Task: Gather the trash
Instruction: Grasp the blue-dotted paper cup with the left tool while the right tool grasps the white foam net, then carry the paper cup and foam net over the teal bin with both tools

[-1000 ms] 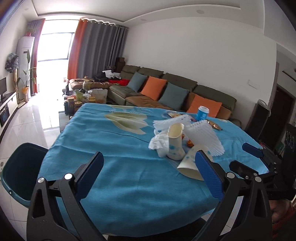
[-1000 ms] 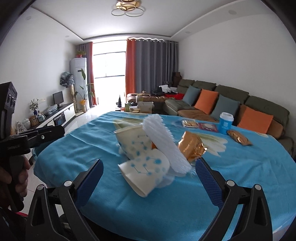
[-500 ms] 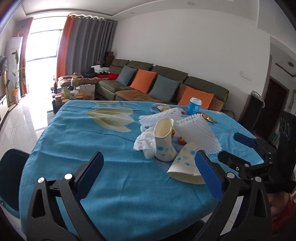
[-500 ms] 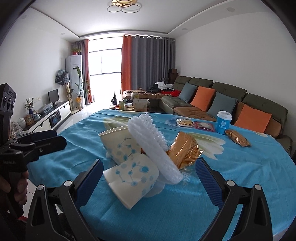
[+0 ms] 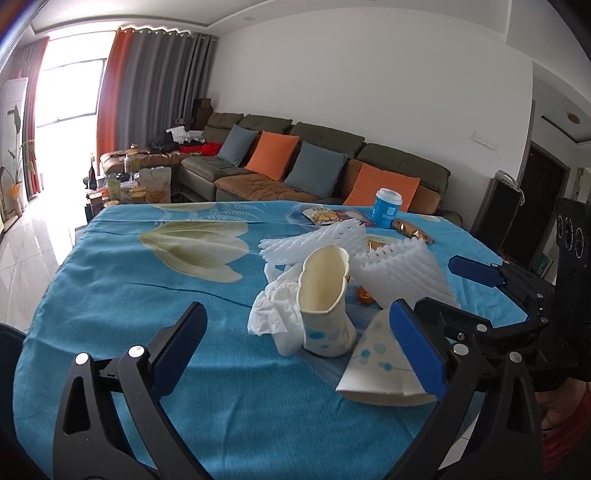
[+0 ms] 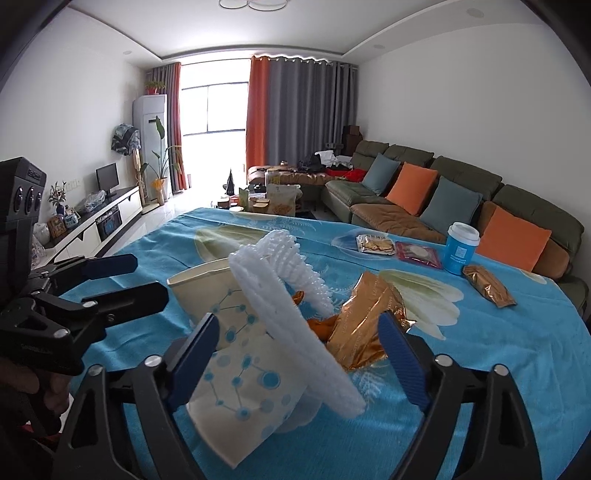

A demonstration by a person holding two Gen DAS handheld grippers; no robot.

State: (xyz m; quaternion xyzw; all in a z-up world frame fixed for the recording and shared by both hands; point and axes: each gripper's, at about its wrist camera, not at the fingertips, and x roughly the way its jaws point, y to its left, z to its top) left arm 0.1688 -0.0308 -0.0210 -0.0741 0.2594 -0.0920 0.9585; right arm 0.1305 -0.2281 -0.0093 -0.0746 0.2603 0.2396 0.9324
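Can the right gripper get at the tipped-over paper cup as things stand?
Probably yes. The right gripper is open with the tipped-over paper cup lying right at its fingertips, mostly toward the left finger. The white foam net leans across the cup, so a closing grasp may catch that too.

Walls: plain white (image 6: 424,110), with a recessed white ceiling (image 6: 295,33).
Window: tall, at 12 o'clock in the right wrist view (image 6: 216,107), blown out with daylight.
Curtains: grey (image 6: 306,114) with orange panels (image 6: 256,114).
Sofa: long olive-green sectional (image 5: 325,162) at 1 o'clock in the left wrist view, carrying orange cushions (image 5: 272,155) and grey-blue cushions (image 5: 316,170).
Floor: glossy pale tiles (image 5: 22,251).
TV unit: white, low, at 9 o'clock (image 6: 107,218).
Air conditioner: white floor-standing tower (image 6: 149,122).
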